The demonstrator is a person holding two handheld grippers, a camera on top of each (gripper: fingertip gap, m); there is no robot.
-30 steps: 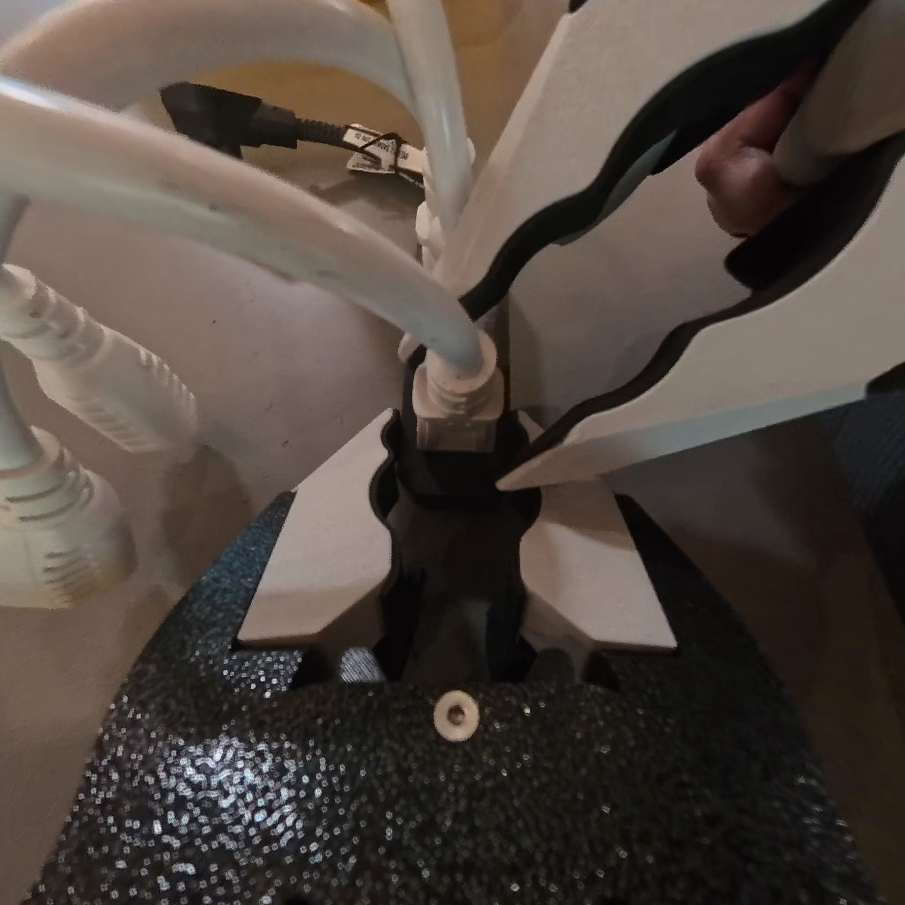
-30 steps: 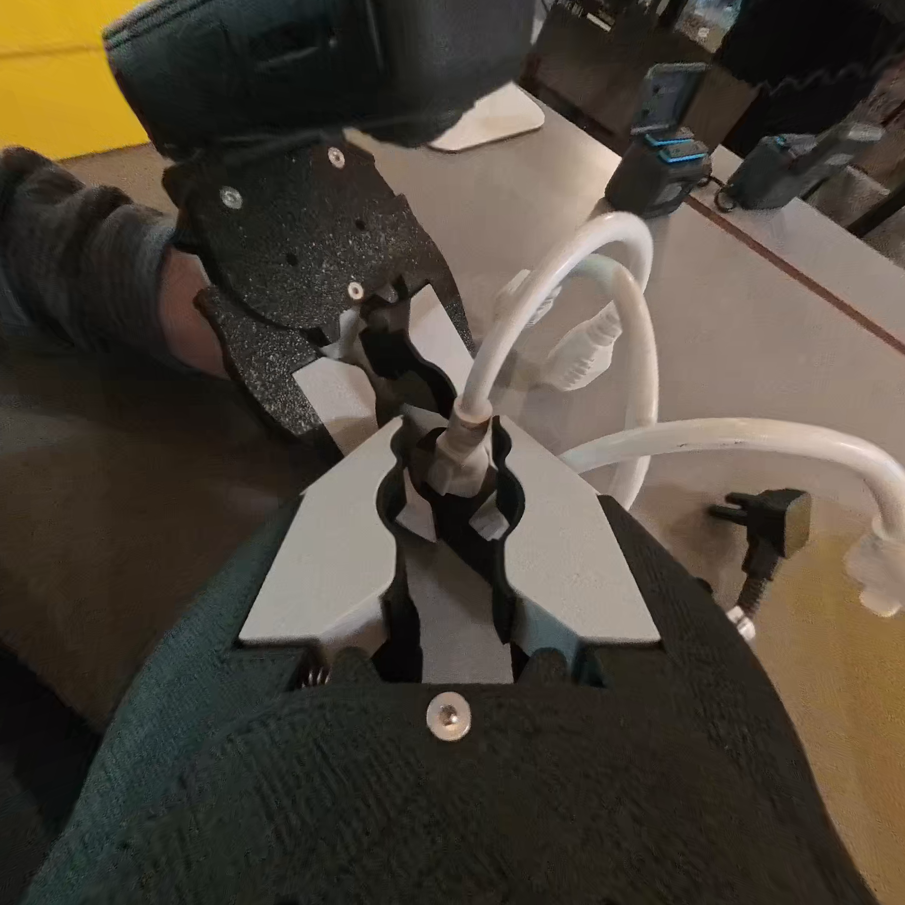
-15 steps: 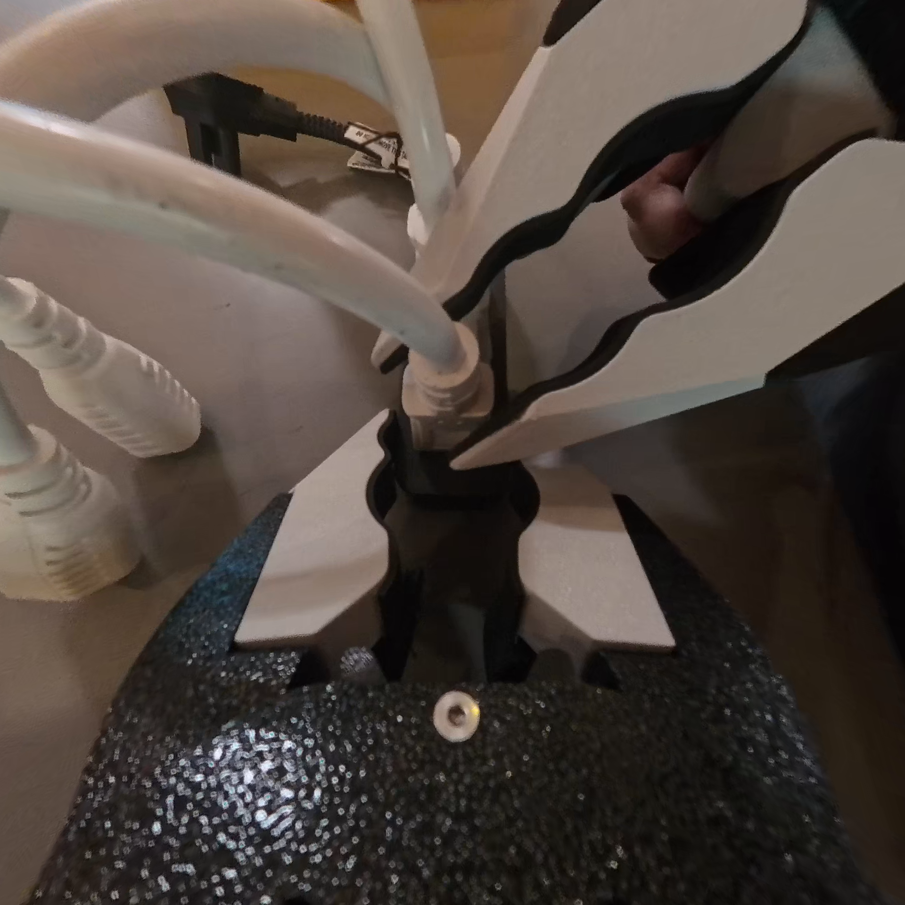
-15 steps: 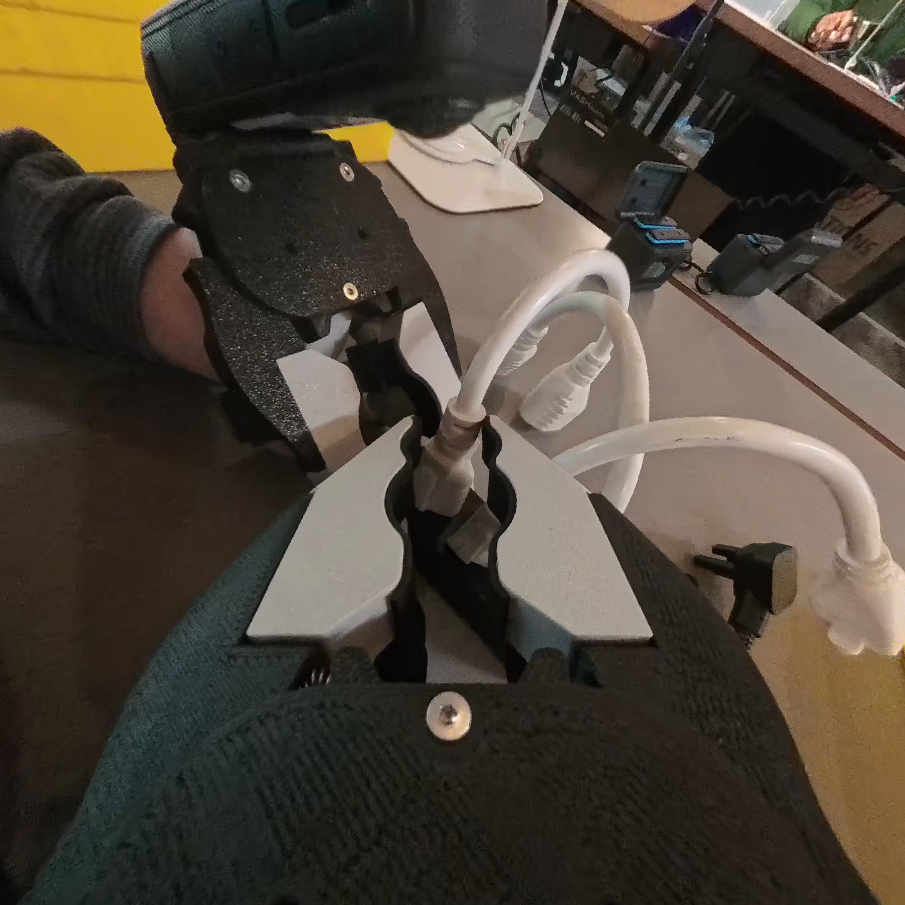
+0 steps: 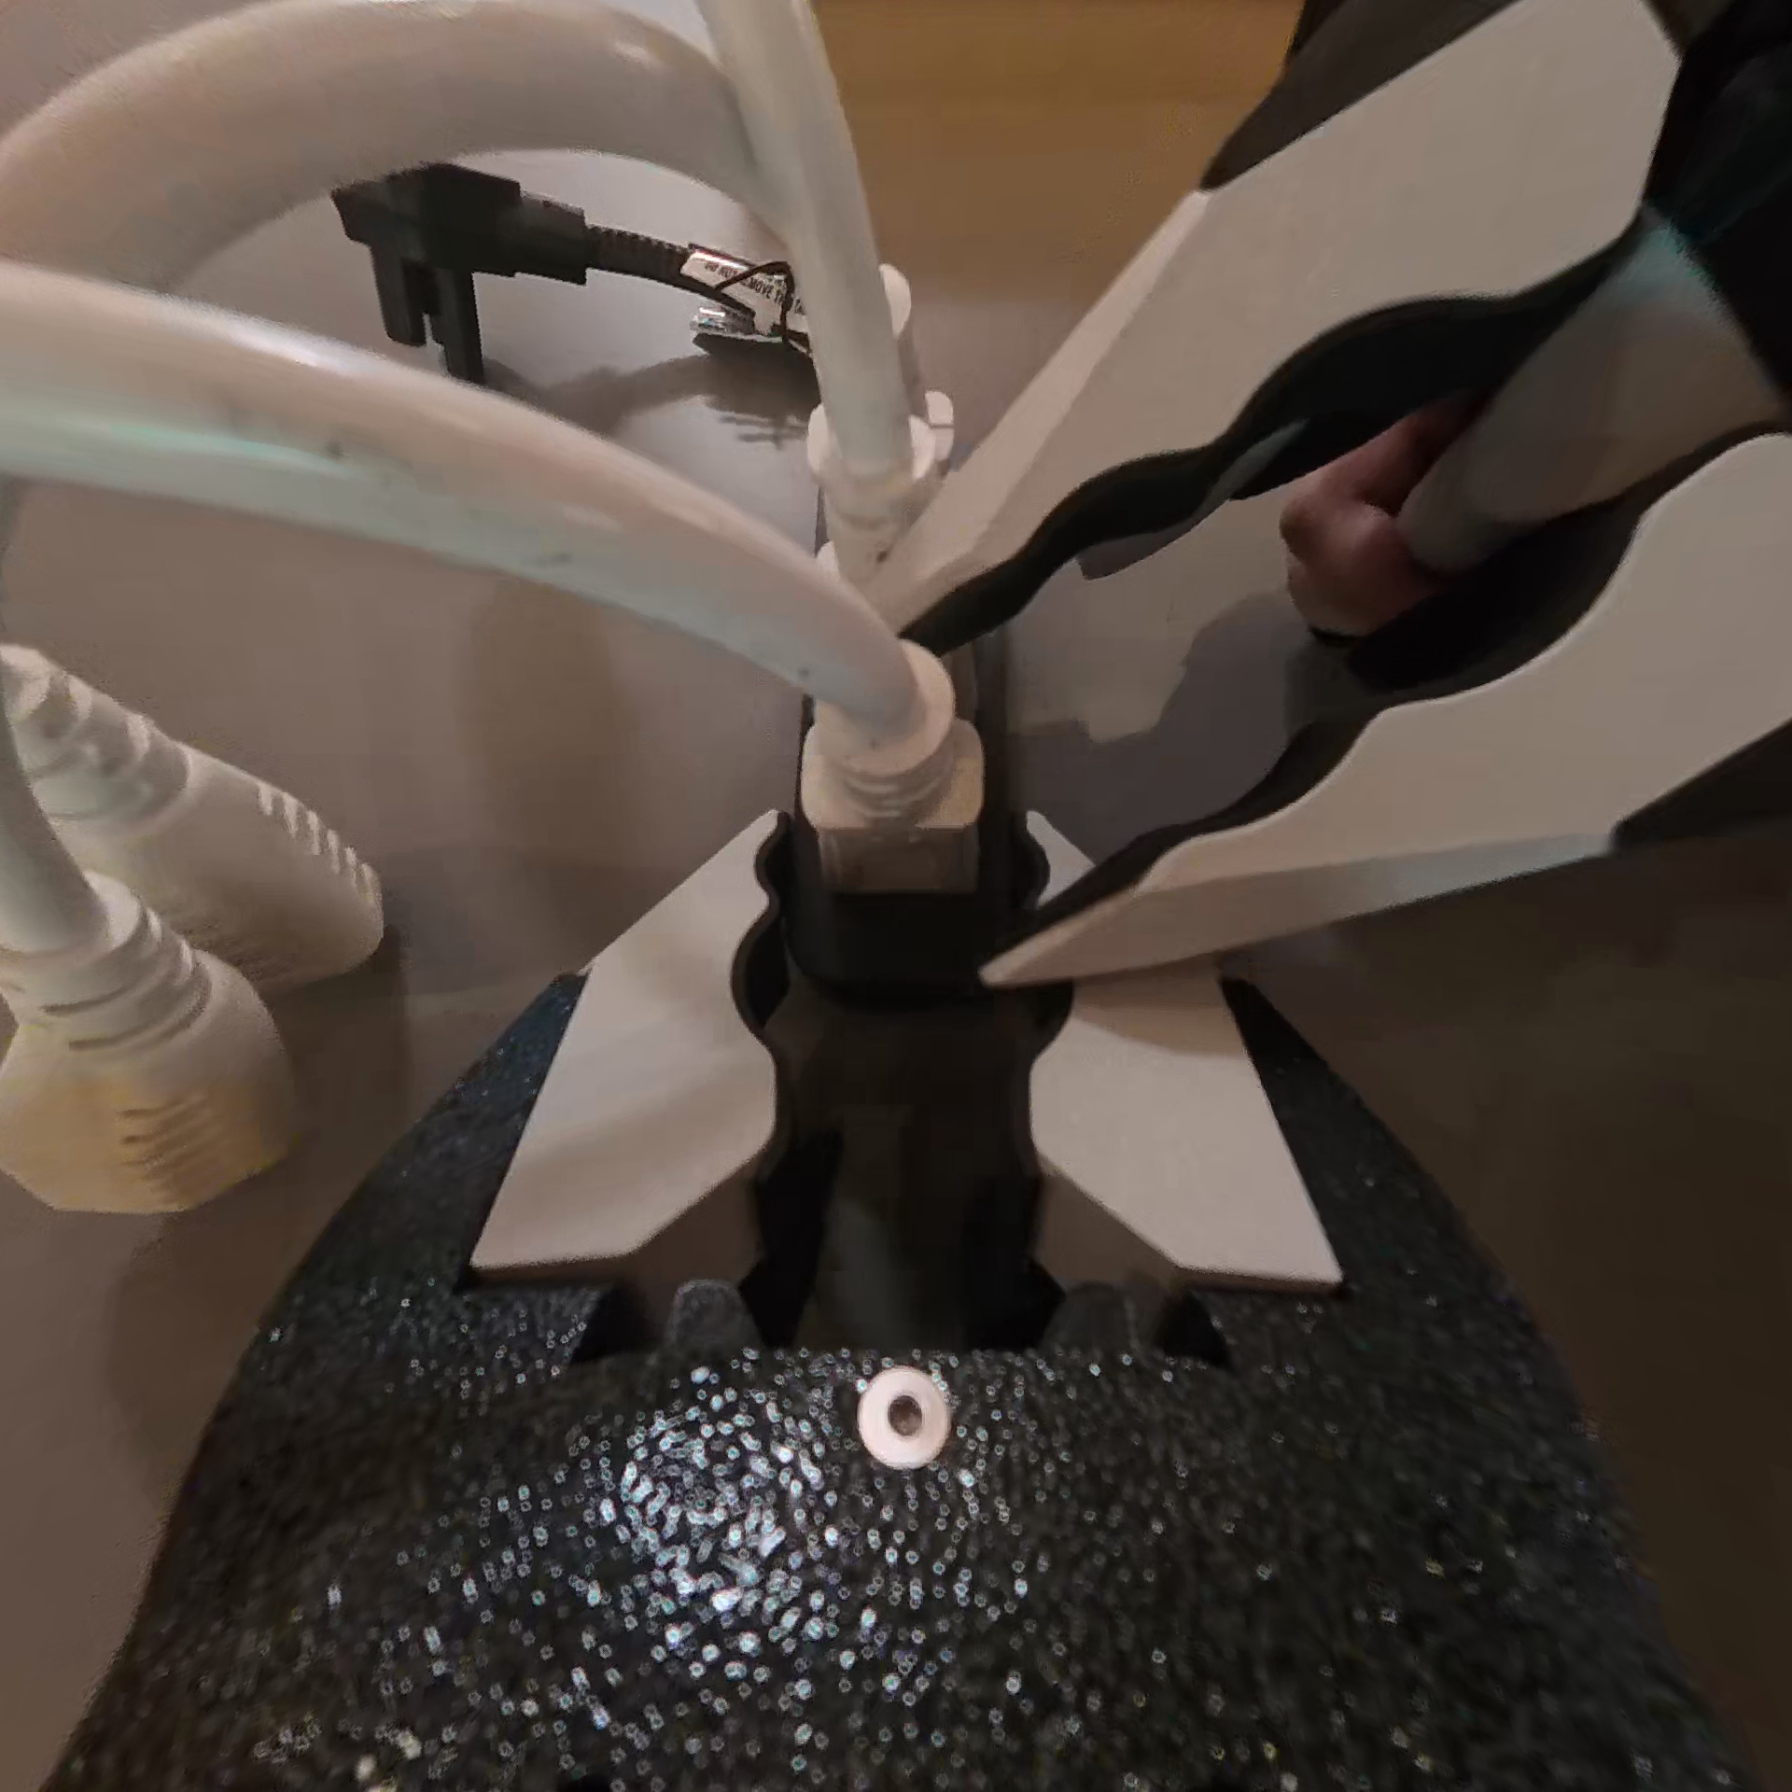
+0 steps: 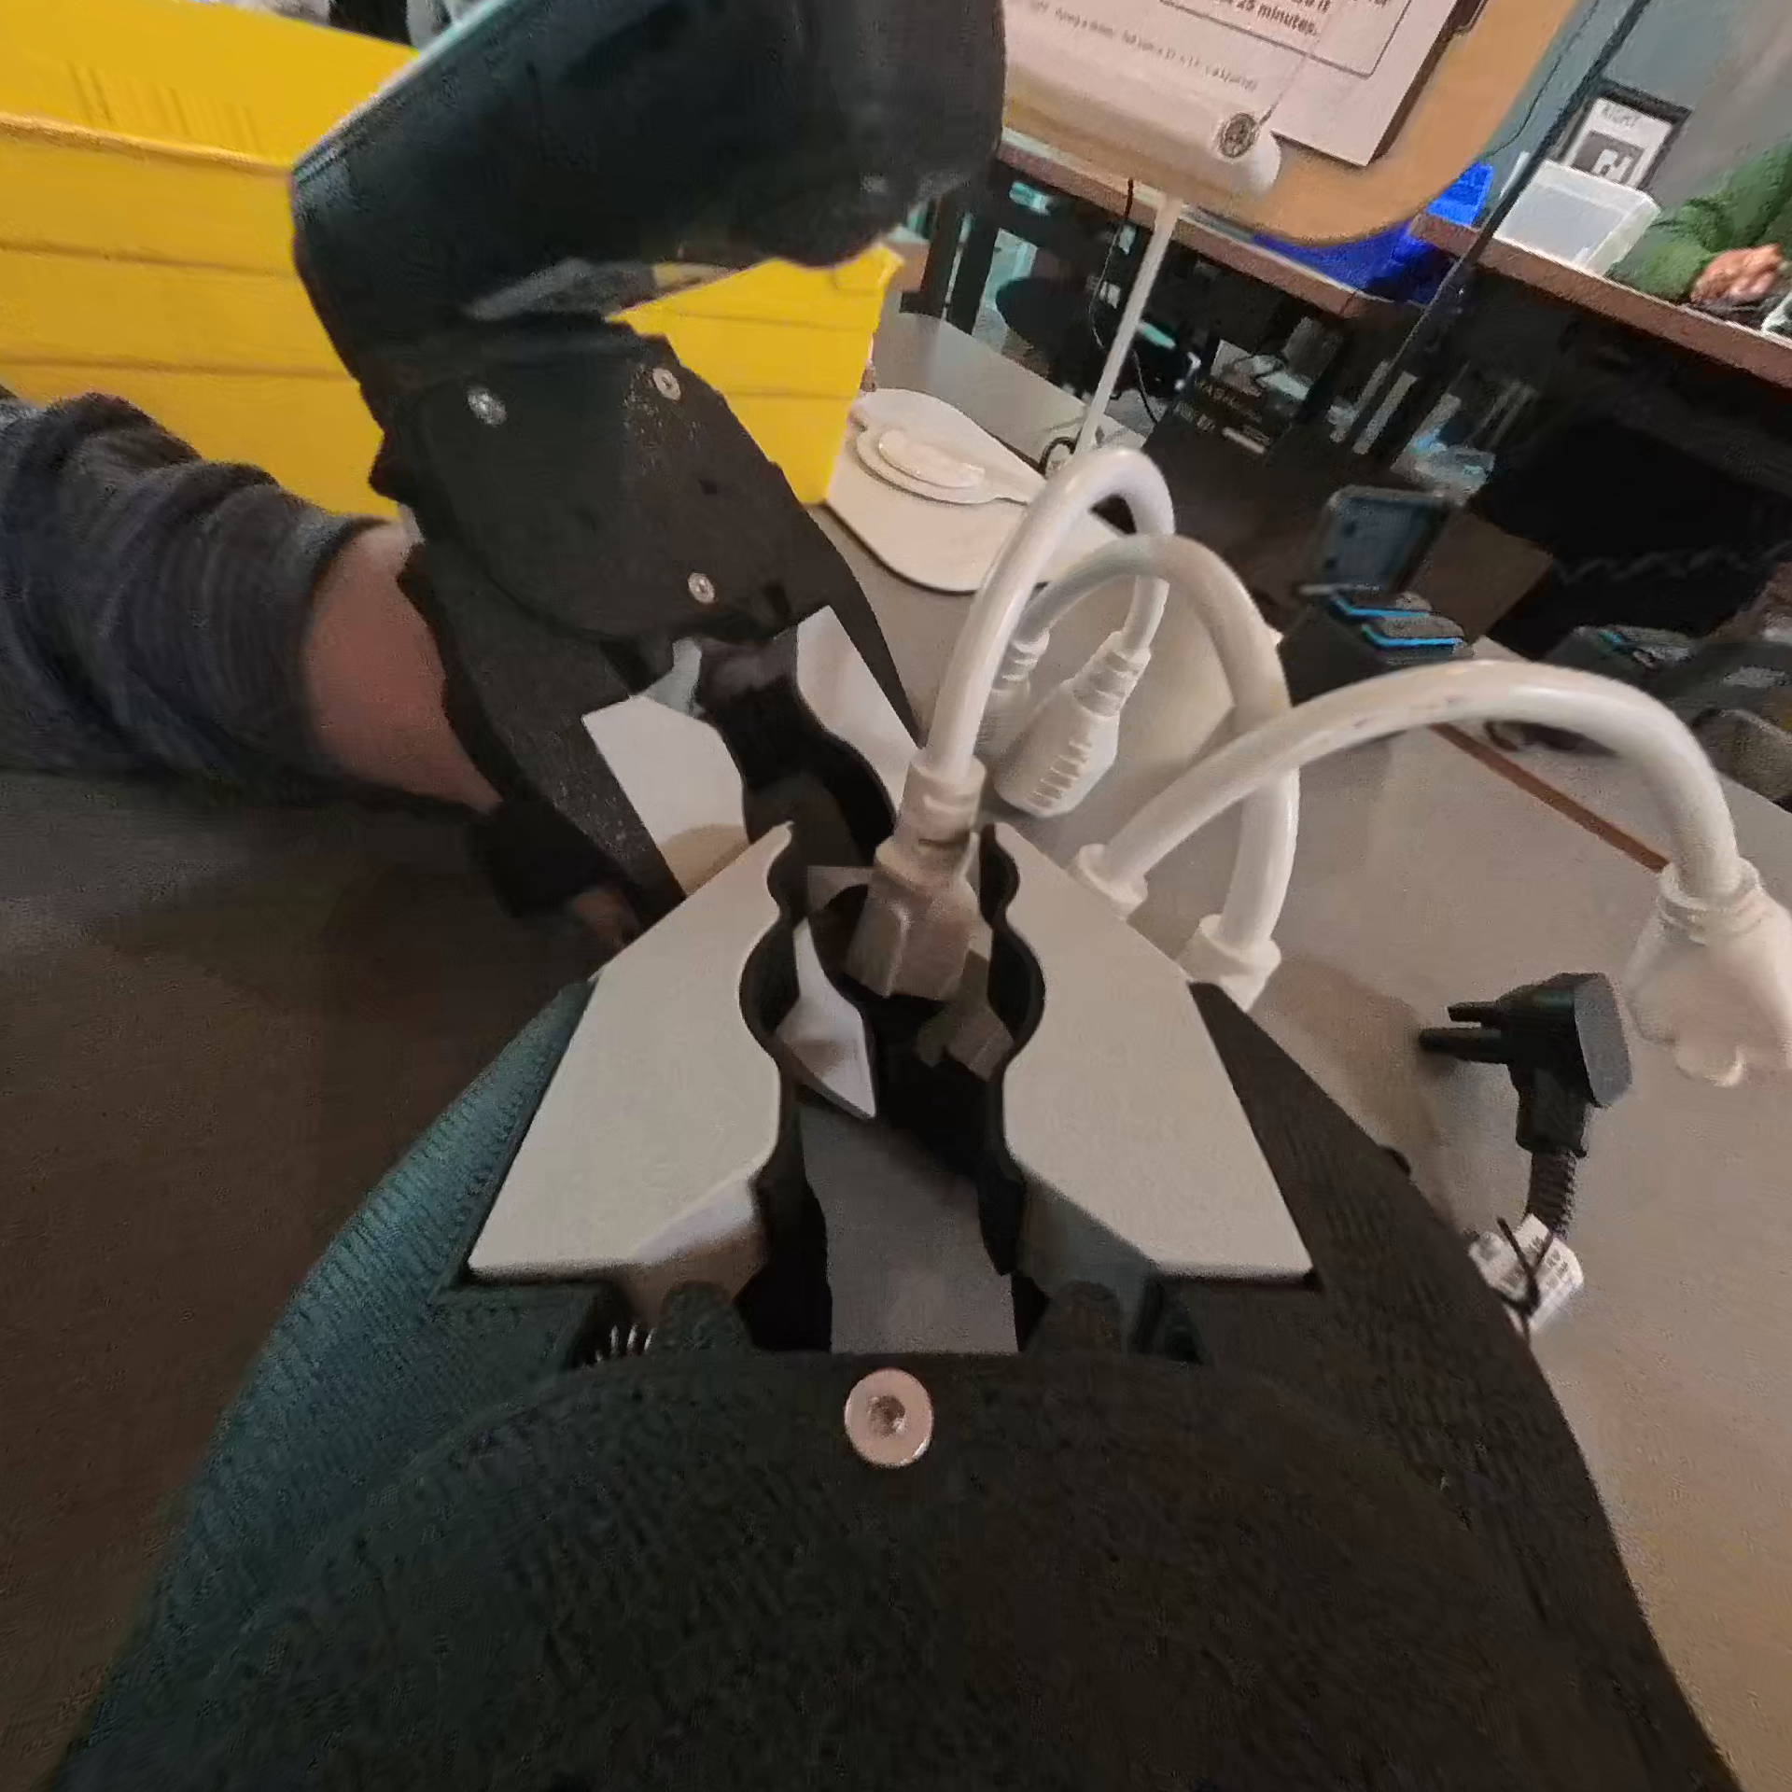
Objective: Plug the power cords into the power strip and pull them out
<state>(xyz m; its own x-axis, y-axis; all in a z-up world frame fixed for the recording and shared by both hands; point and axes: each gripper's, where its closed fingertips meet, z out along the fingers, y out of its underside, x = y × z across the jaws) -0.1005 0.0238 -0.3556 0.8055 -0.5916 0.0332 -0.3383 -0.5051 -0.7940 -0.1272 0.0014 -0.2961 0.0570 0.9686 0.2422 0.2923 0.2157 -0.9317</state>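
White plug (image 6: 916, 907) pinched between right gripper (image 6: 897, 955) fingers, over black power strip (image 5: 897, 931). Left gripper (image 5: 902, 960) clamps strip end, likely bracing it. Spare cords (image 6: 1222, 756) loop mid-tabletop; black plug (image 6: 1552, 1052) lies nearer right edge.

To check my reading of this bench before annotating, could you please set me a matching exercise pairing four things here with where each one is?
Things:
1. centre white plug
2. black plug
3. yellow bin
4. power strip

Places:
A. at the back, behind the left tool
B. clamped in the right tool
C. lying free on the table
D. between the left tool's fingers

Pairs: 1-B, 2-C, 3-A, 4-D
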